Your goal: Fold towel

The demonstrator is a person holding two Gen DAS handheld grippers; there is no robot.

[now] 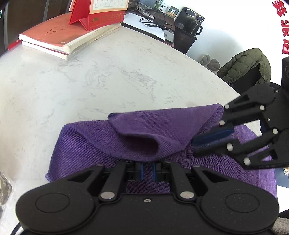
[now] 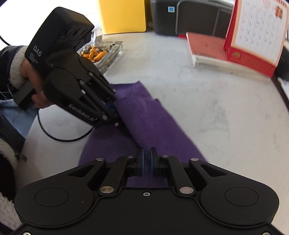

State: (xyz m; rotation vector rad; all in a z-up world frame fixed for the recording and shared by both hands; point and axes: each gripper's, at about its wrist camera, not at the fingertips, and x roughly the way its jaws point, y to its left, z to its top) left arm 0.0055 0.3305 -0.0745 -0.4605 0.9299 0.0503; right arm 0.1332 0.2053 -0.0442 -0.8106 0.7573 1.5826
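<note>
Mid-fold: both the left gripper [image 1: 147, 170] and right gripper [image 2: 147, 163] fingers pinch the purple terry towel [image 1: 137, 133]; next, lay that flap flat on the marble surface [image 1: 108, 72].

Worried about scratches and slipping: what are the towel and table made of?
Towel: soft purple cloth, probably microfibre; fine ribbed weave, fuzzy edges, matte. Table: looks like white marble or a marble-look slab; grey veining, smooth surface with slight sheen.

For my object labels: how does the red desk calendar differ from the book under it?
The desk calendar stands upright like a tent; the book lies flat. The desk calendar is bright red; the book has a paler, orange-red cover. Both are reddish and sit together on the marble table.
</note>
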